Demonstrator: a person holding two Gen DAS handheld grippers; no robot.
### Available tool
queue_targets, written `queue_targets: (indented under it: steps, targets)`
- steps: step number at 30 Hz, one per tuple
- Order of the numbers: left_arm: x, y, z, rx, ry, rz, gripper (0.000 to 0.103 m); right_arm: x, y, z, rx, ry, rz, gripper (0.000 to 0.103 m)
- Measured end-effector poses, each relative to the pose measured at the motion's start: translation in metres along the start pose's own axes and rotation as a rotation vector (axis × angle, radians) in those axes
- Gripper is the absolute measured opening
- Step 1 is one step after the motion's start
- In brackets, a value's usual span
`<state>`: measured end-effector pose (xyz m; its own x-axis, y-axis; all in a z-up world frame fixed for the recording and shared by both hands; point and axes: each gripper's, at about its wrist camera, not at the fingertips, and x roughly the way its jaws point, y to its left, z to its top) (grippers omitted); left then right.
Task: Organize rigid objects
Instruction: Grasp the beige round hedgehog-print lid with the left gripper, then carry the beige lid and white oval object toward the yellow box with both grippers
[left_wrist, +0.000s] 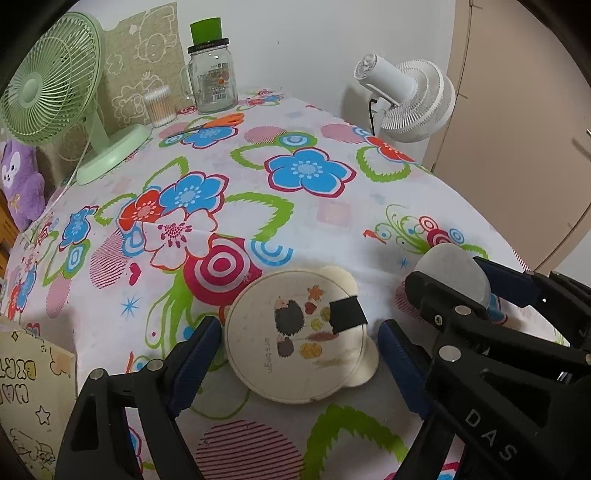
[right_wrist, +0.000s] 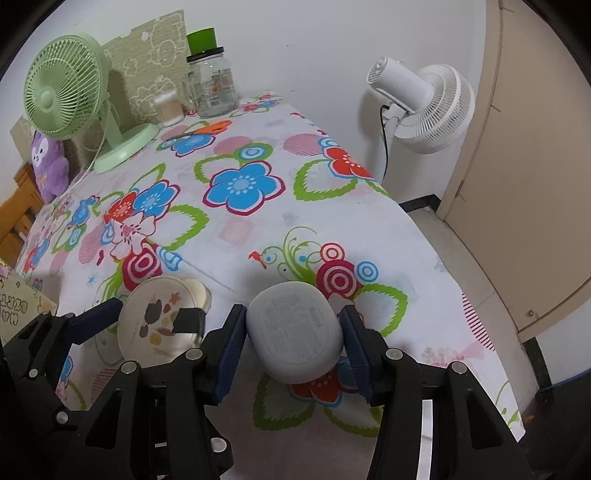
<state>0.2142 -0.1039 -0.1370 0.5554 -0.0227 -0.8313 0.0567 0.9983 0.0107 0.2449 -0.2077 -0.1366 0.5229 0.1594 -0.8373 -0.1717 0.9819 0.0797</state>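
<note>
left wrist | round lid (left_wrist: 295, 343) between open jaws (untouched) | right grips case (right_wrist: 295, 332)

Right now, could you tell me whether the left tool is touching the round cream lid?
Apart. The left wrist view shows the left tool straddling the round cream lid, with patterned cloth visible between each blue pad and the lid's rim.

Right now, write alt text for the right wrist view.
The right gripper clamps a pale grey rounded case above a floral tablecloth. To its left, the left gripper straddles a round cream lid with a hedgehog picture; a green desk fan stands behind.
</note>
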Motion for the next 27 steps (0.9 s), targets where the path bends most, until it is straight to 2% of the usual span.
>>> queue_targets:
  steps: [14, 27]
  targets:
    - [-0.011, -0.001, -0.005, 0.017, -0.024, 0.004, 0.083, -0.005, 0.004, -0.003, -0.009, -0.006, -0.012, 0.055]
    - [-0.033, 0.014, -0.027, -0.011, -0.027, 0.017, 0.083, -0.023, 0.026, -0.021, -0.032, -0.008, 0.004, 0.055]
